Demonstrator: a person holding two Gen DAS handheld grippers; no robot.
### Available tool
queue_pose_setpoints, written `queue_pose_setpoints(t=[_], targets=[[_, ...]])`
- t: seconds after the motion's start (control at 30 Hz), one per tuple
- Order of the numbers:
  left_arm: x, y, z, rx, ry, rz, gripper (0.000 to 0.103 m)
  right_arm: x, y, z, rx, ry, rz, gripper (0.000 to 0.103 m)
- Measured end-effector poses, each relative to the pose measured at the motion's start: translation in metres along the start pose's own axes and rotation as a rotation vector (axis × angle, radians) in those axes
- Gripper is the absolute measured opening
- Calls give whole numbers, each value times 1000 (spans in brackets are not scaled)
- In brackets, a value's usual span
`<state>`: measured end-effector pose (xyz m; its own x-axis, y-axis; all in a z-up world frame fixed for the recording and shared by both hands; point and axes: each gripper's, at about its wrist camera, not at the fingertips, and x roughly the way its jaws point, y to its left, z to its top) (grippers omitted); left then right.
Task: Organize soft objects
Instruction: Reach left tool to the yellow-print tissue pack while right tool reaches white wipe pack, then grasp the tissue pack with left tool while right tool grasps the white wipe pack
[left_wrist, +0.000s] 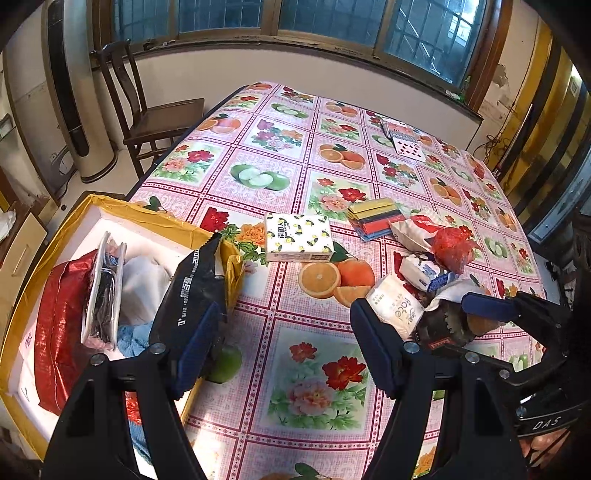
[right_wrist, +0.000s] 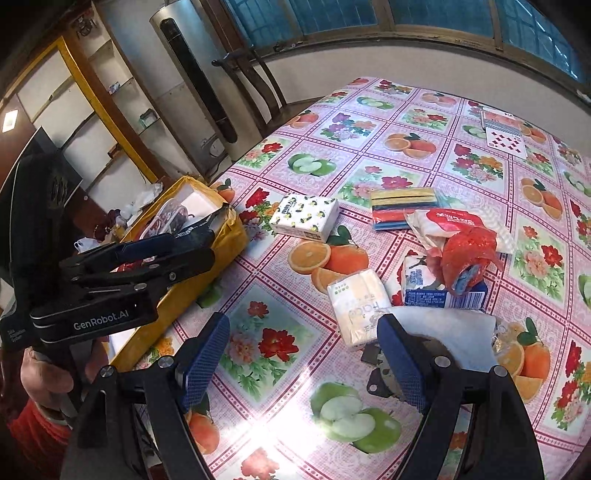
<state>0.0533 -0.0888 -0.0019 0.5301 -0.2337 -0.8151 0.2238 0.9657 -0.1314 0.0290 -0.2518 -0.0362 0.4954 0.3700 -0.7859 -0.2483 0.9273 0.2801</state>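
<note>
Both grippers hung wide open, holding nothing: the left gripper low in its frame, the right gripper likewise. Tissue packs lay mid-frame on the table; the yellow box sat lower left.

On the table, a tissue pack lies near the middle, with a stack of folded cloths to its right. Right of and nearer than these sits a cluster: a plastic bag on a wipes packet, a tissue carton before them, and a facial tissue pack nearest. Playing cards lie at the far right side. A foam box stands at the table's left edge, holding a pouch and a bag. A chair stands behind the box.
</note>
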Motion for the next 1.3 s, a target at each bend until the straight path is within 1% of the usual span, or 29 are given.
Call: queue_pose_setpoints(t=[0.1,0.23,0.37,0.5,0.6,0.67,0.73,0.77,0.83,0.97,1.07,1.13,1.17,1.3], targets=[[4,0,2,-16,4,-6,73,-2,-2,0,5,-3,26,84],[10,-3,9,-45,33,-49,73,5,4,5,-60,39,-22,84],[24,-2,20,-100,110,-137,73,18,11,14,-143,118,-58,84],[40,0,35,-158,141,-153,73,39,17,22,-218,202,-92,84],[59,4,43,-237,178,-198,73,55,13,29,-228,239,-96,84],[76,6,45,-296,229,-253,74,64,9,33,-226,265,-97,84],[93,8,46,-349,279,-287,74,72,7,34,-223,294,-82,84],[100,9,46,-373,294,-286,74,76,8,35,-228,311,-81,84],[111,10,46,-415,305,-287,74,84,8,36,-245,342,-107,84],[128,13,50,-510,326,-282,74,98,6,39,-267,385,-105,84],[138,11,54,-524,333,-242,74,106,-1,42,-281,416,-115,84],[144,12,56,-539,343,-233,74,109,-5,45,-287,425,-118,84],[145,13,57,-549,333,-230,74,111,-7,46,-288,436,-113,84],[151,14,65,-546,343,-198,74,120,-12,50,-317,478,-107,84]])
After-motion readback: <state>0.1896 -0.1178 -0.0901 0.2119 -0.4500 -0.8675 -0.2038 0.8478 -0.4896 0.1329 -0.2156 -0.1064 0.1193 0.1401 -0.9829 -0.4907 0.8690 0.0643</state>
